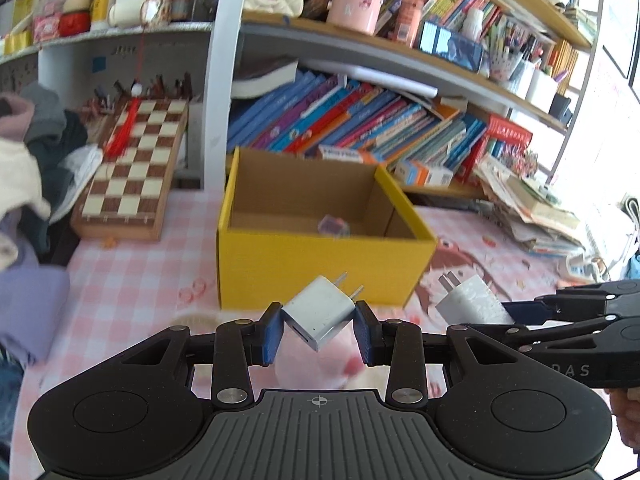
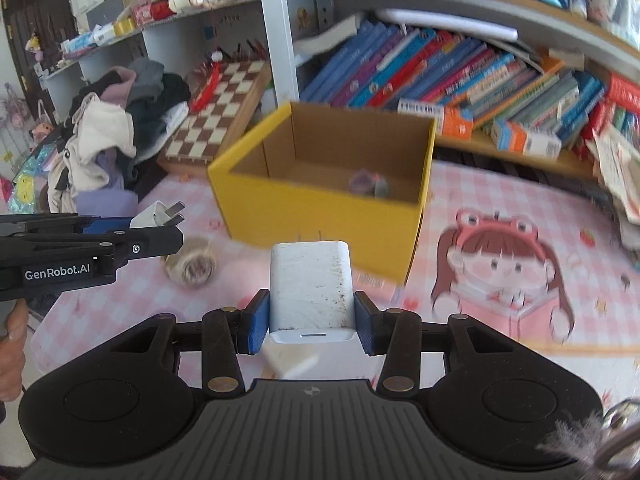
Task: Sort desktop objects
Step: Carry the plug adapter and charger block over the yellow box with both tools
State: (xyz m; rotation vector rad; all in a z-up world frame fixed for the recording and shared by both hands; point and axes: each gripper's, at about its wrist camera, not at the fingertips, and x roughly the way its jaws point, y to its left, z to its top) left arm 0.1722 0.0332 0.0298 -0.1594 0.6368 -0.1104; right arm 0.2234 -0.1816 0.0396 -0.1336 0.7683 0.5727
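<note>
Chargers, both white: the left claw [image 1: 319, 326] pinches a small tilted charger [image 1: 320, 312], the right claw [image 2: 311, 322] pinches a larger charger [image 2: 310, 284], both above the worktop [image 1: 132, 280] before the yellow box [image 1: 320, 272].

Black linkage tongs [image 2: 308, 322] with blue ribbed pads [image 2: 255, 322], brass-coloured pivot pins, ribbed grey housing, white "GenRobot.AI" lettering.

- Small purplish thing [image 2: 368, 183] inside yellow box [image 2: 320, 216]: blurred, can't ID.
- Larger white charger [image 2: 311, 285]: prongs barely peek over its top.
- Round thing [image 2: 191, 268] on table: smeared, unclear.
- Person's hand [image 2: 11, 344]: cut off at left edge.
</note>
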